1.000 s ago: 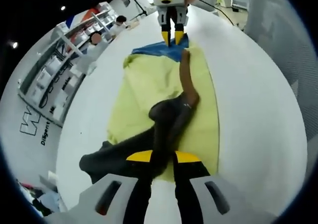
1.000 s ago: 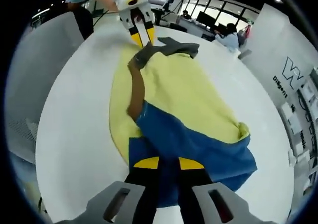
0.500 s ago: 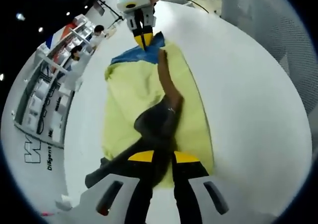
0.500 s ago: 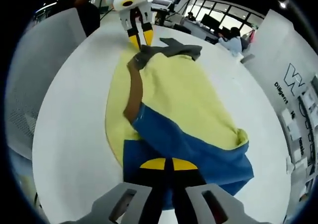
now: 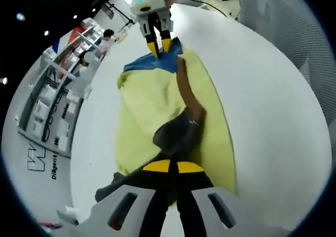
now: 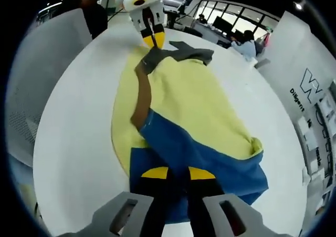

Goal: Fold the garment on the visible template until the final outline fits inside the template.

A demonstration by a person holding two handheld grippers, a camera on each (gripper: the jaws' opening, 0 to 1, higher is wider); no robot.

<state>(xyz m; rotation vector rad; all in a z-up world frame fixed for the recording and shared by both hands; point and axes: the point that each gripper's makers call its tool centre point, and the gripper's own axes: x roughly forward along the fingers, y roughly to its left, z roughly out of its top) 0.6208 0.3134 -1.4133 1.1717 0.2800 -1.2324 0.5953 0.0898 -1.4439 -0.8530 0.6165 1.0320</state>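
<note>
White surface [image 5: 273, 105] carried the garment [image 5: 152, 105], stretched between your tools. Left gripper view: your left hand-held gripper [image 5: 173, 167] pinched its dark end, jaws nearly together. Right gripper view: your right hand-held gripper [image 6: 178, 174] sat on the blue end [image 6: 210, 158], jaws narrow; whether they clamped it, I cannot tell.

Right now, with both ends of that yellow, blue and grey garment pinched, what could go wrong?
The left gripper pinches just the grey end, so the cloth might slip free. The garment lies bunched with a brown strip across it, so a fold could trap wrinkles. The right gripper grips the blue hem; uneven pulling may skew it.
</note>
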